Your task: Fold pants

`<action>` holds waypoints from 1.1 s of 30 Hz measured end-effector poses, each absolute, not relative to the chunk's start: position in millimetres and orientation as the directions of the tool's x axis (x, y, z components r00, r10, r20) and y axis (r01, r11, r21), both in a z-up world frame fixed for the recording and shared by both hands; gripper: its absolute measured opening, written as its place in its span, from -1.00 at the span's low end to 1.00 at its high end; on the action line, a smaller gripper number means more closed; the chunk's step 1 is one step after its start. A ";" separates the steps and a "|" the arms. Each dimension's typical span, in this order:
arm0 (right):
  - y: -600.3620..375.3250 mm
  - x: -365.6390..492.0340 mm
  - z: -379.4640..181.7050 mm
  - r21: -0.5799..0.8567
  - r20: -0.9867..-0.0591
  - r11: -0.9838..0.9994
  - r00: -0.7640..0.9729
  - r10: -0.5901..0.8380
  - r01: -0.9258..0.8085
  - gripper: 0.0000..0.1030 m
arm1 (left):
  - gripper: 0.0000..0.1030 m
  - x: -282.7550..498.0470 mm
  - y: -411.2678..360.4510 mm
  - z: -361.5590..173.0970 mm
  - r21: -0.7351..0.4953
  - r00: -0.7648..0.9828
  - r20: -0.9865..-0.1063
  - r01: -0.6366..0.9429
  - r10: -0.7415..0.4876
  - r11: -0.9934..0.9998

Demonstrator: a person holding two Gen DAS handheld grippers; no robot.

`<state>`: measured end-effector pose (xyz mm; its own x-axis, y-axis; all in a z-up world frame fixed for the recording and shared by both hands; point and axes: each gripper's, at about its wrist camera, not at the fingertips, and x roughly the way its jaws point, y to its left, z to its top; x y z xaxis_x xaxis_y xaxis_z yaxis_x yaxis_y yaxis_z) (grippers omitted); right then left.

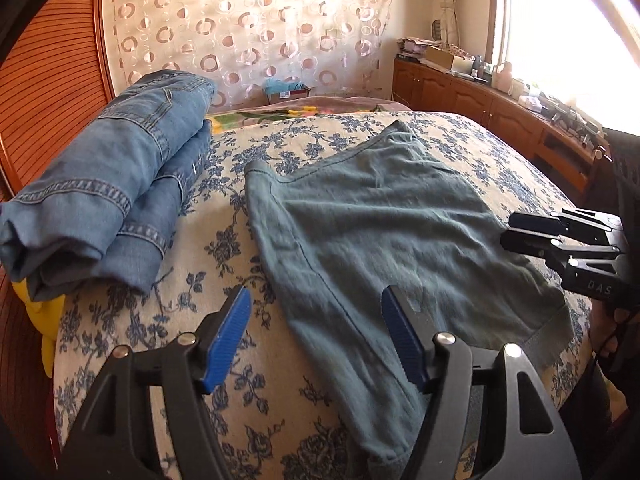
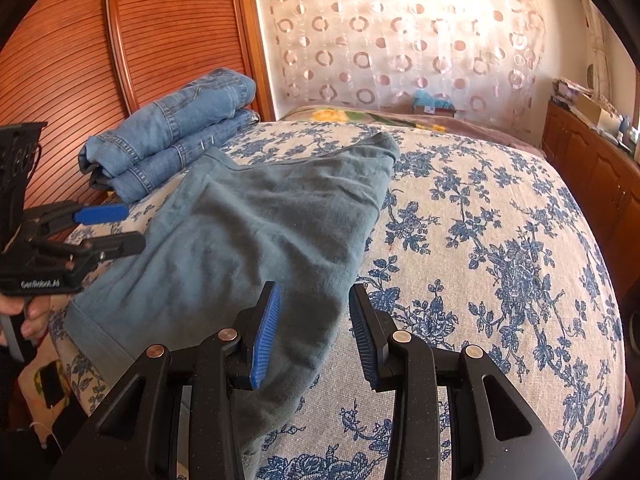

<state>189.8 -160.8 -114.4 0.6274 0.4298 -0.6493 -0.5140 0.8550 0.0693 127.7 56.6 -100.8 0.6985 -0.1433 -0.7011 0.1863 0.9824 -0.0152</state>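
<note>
Grey-green pants (image 1: 384,236) lie flat on the floral bedspread (image 1: 224,208), partly folded; they also show in the right wrist view (image 2: 248,240). My left gripper (image 1: 316,332) is open and empty, hovering over the pants' near left edge; it also shows at the left of the right wrist view (image 2: 116,228). My right gripper (image 2: 314,328) is open and empty above the pants' near right edge; it also shows at the right of the left wrist view (image 1: 516,230).
Folded blue jeans (image 1: 108,196) are stacked at the bed's left, seen also in the right wrist view (image 2: 168,132). A wooden slatted wall (image 2: 80,60) is behind them. Wooden cabinets (image 1: 480,108) with clutter run along the right. A patterned curtain (image 1: 248,28) hangs behind the bed.
</note>
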 end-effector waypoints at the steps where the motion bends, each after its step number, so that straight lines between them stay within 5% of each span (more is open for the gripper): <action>1: -161.3 189.5 -114.3 0.069 -0.648 0.856 0.629 0.429 -0.513 -0.31 | 0.30 125.1 55.4 -102.0 -0.017 0.698 -0.701 0.186 -0.144 0.982; 33: -171.0 127.8 -98.0 0.093 -0.662 0.848 0.604 0.444 -0.521 -0.31 | 0.30 65.9 50.1 -113.9 -0.055 0.677 -0.716 0.188 -0.170 0.981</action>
